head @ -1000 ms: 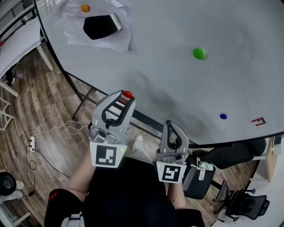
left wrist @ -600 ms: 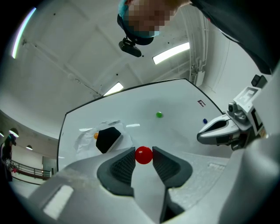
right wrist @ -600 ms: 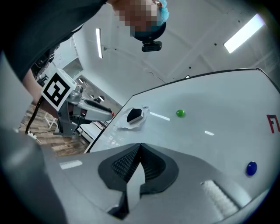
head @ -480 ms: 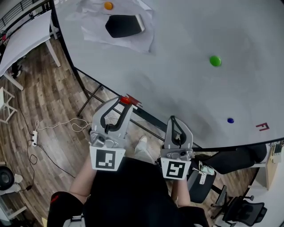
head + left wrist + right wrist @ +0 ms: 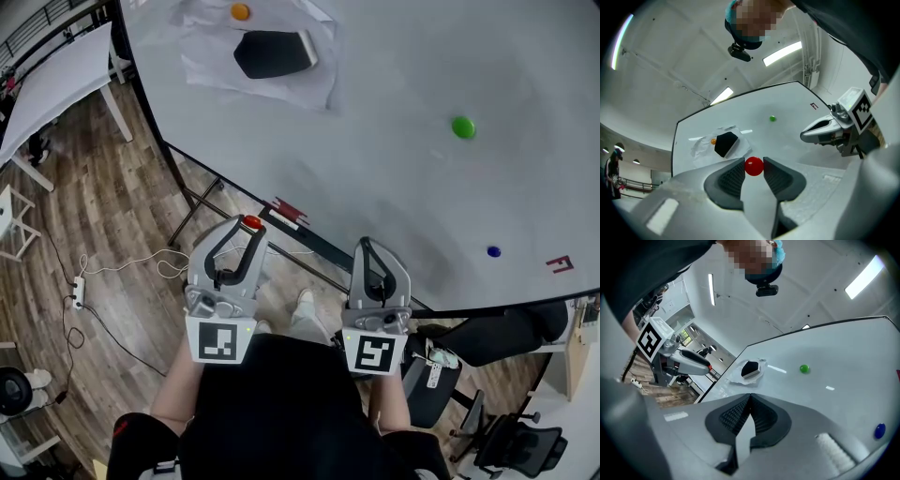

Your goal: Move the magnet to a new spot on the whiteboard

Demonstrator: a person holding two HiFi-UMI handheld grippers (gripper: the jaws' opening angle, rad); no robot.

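Note:
A red magnet [image 5: 753, 166] sits pinched between the jaws of my left gripper [image 5: 754, 161]. In the head view the left gripper [image 5: 248, 227] holds the red magnet [image 5: 251, 221] just off the lower edge of the whiteboard [image 5: 394, 178], over the wooden floor. My right gripper [image 5: 367, 247] hangs beside it, jaws shut on nothing, tips near the board's lower edge. In the right gripper view its pads [image 5: 740, 416] touch along the right gripper [image 5: 750, 397] centre line. A green magnet [image 5: 463, 127], a blue magnet [image 5: 493, 251] and an orange magnet [image 5: 240, 12] are stuck to the board.
A black eraser [image 5: 274, 53] lies on crumpled white paper [image 5: 211, 66] at the board's upper left. Red marks show at the board's lower edge [image 5: 291, 211] and far right [image 5: 559, 264]. A white table [image 5: 47, 84], floor cables [image 5: 112, 272] and office chairs [image 5: 511, 436] surround the stand.
My left gripper has drawn back from the whiteboard's lower edge with the red magnet in it. The right gripper stays shut beside it.

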